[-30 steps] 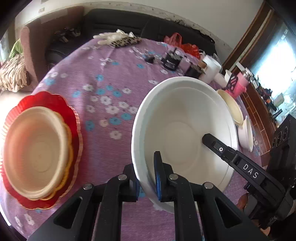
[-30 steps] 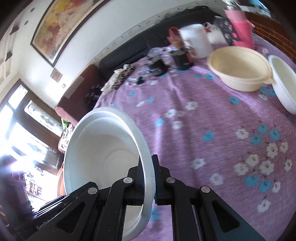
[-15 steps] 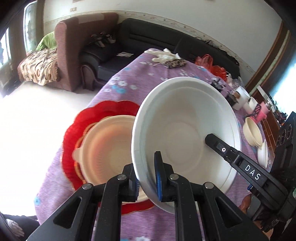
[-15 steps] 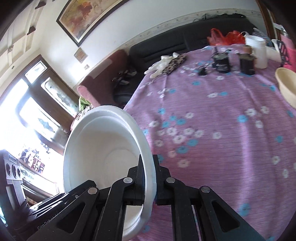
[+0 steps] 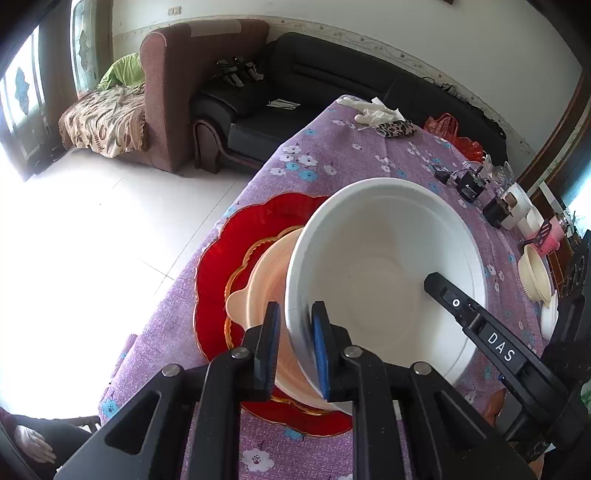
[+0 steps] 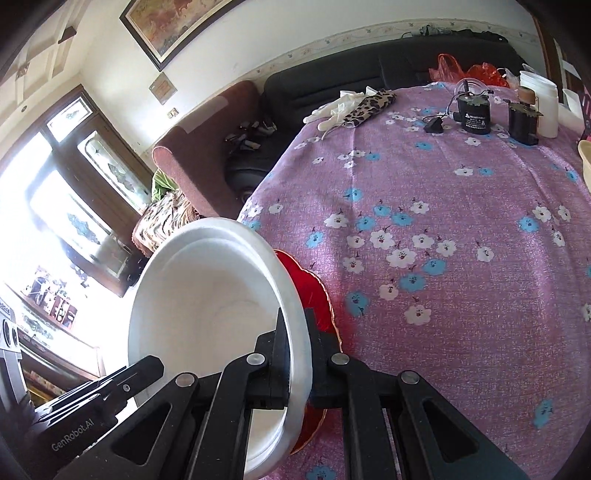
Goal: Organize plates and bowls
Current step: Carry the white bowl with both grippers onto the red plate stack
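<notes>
Now the white bowl (image 5: pixel 384 266) is held in the air between the two grippers, tilted, above the cream bowl (image 5: pixel 266 280) that sits on the red scalloped plate (image 5: pixel 229 258) near the corner of the purple flowered tablecloth (image 6: pixel 443 221). The left gripper (image 5: pixel 293 345) straddles the bowl's near rim; its jaws have just been opening, and a gap shows between the outer blue pad and the wall, so the rim stands between them without being pinched. The right gripper (image 6: pixel 295 354) is clamped tight on the opposite rim.

From the left wrist view the bowl's whole inside is seen, with the right gripper's finger lying across its far wall, and under it the cream bowl and the gold-edged red plate. That view also takes in a second cream bowl (image 5: pixel 533 275) and a white dish edge far along the table, and a person's hand (image 5: pixel 35 445) at the lower left corner.

From the right wrist view the cream bowl is hidden; only a sliver of the red plate (image 6: pixel 314 295) shows behind the white bowl (image 6: pixel 207 314). This view alone shows the framed painting (image 6: pixel 177 22) on the wall. Both views show the black sofa (image 5: pixel 332 74), the brown armchair (image 5: pixel 177 74) and, on the cloth, a white glove (image 6: pixel 332 109) beside a leopard-print pouch (image 6: pixel 369 105).
</notes>
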Demonstrator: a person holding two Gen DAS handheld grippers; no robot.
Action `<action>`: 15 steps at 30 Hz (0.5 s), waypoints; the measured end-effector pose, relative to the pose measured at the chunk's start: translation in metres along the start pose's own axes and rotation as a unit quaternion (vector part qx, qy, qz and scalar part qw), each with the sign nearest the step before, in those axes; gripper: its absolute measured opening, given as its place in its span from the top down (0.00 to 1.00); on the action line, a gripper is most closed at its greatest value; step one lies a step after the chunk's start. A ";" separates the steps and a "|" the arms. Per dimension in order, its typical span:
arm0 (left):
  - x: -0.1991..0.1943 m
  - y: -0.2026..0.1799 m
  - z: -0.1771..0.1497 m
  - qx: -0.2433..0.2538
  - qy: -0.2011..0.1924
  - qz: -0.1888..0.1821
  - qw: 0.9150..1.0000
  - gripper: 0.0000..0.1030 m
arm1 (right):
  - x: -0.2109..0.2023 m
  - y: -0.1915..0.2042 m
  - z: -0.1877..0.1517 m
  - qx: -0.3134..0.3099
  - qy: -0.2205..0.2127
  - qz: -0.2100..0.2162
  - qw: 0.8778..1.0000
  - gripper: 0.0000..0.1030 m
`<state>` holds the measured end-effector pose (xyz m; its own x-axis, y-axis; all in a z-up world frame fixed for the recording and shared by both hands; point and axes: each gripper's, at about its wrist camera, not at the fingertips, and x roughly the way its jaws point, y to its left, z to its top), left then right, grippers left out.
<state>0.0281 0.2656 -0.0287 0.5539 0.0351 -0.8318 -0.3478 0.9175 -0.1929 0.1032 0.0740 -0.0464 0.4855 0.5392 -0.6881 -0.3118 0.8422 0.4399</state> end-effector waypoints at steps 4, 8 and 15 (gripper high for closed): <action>0.001 0.005 -0.002 -0.004 0.000 0.002 1.000 0.71 | 0.001 0.007 -0.004 -0.013 -0.007 -0.013 1.000 0.93; -0.008 0.005 -0.002 0.009 -0.023 0.040 0.999 0.55 | 0.004 0.013 -0.007 -0.029 -0.011 -0.029 0.999 0.93; -0.015 -0.002 -0.006 0.055 -0.051 0.120 0.990 0.33 | 0.007 0.023 -0.010 -0.052 -0.028 -0.042 0.997 0.92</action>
<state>0.0160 0.2605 -0.0185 0.5404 0.2916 -0.7893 -0.3970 0.9154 0.0663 0.0912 0.0968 -0.0472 0.5575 0.4686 -0.6853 -0.3497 0.8812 0.3180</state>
